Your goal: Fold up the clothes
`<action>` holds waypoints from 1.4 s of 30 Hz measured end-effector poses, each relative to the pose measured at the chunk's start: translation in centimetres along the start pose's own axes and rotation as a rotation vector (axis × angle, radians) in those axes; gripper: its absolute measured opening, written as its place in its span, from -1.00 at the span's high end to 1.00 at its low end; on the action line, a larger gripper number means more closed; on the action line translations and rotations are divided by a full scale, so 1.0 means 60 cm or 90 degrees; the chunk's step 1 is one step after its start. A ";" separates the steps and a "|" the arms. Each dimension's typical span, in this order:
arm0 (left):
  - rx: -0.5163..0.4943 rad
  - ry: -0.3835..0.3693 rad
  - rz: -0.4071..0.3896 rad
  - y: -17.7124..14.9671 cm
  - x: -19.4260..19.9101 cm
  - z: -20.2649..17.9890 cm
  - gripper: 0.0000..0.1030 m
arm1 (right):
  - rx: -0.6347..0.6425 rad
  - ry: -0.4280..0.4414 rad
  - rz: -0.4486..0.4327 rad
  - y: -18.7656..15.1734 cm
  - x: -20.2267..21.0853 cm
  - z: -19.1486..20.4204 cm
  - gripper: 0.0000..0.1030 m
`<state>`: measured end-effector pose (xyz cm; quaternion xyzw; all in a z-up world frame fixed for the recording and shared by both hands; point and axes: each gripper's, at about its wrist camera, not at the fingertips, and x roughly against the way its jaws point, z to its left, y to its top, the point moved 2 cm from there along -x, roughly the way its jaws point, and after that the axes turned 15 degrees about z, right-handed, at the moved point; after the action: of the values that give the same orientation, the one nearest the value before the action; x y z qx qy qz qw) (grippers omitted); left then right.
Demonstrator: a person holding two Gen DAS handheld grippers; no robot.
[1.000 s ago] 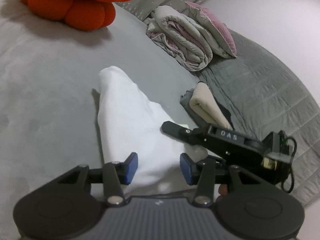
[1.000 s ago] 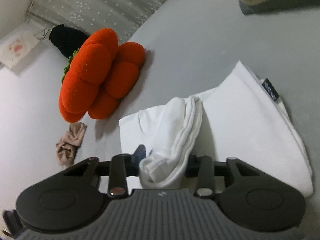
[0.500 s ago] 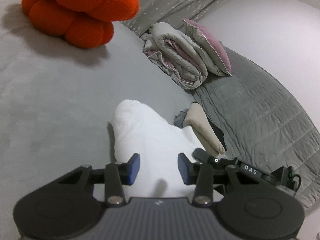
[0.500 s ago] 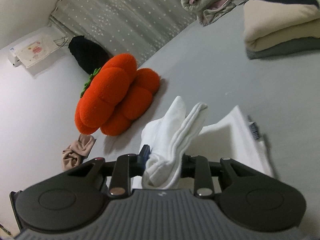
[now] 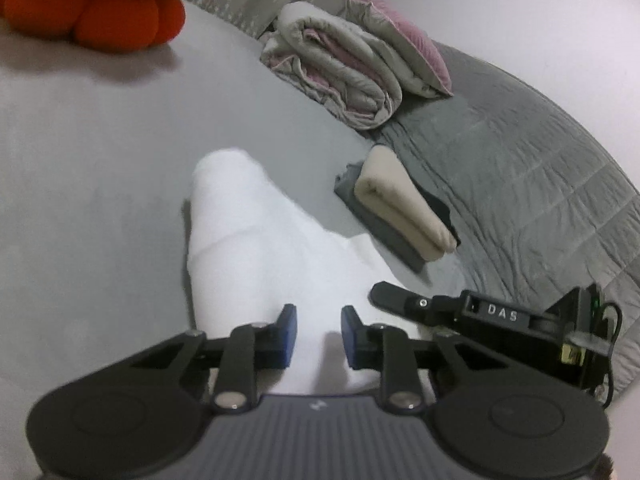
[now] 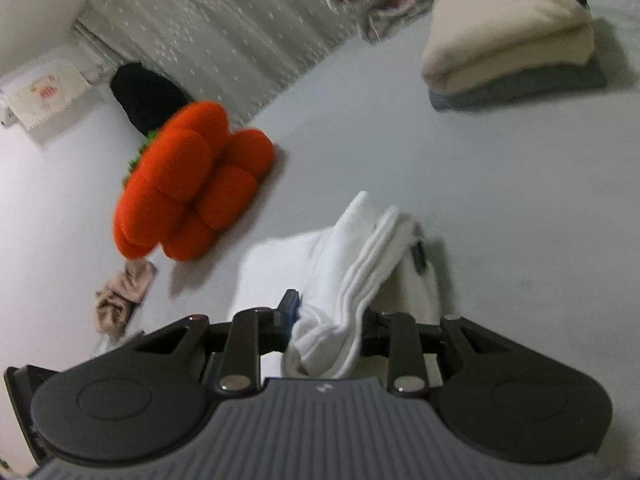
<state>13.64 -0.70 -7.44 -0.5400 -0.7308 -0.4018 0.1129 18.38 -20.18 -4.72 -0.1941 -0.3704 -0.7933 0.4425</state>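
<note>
A folded white garment [image 5: 256,240] lies on the grey bed sheet [image 5: 100,152]. My left gripper [image 5: 316,336] is shut on its near edge, blue pads [image 5: 289,332] pinching the cloth. My right gripper [image 6: 328,328] is shut on a bunched layered edge of the same white garment [image 6: 360,256] and holds it lifted. The right gripper's black body [image 5: 492,316] shows at the right in the left wrist view.
A stack of folded clothes, beige on grey [image 5: 400,204], lies to the right. A rolled grey and pink duvet [image 5: 348,68] sits behind it. An orange pumpkin cushion [image 6: 188,188] and a crumpled tan cloth [image 6: 120,300] lie to the left. A grey quilt [image 5: 520,152] covers the far right.
Both grippers have lifted the white garment's near edge and carried it forward; more of the bed and the folded stack has come into view.
</note>
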 end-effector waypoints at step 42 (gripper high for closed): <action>-0.028 -0.005 -0.023 -0.010 -0.003 -0.010 0.51 | 0.109 -0.129 -0.095 0.002 -0.002 0.020 0.70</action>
<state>13.05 -1.30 -7.46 -0.5309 -0.7318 -0.4176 0.0910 18.49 -19.22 -3.96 -0.2064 -0.4930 -0.7658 0.3577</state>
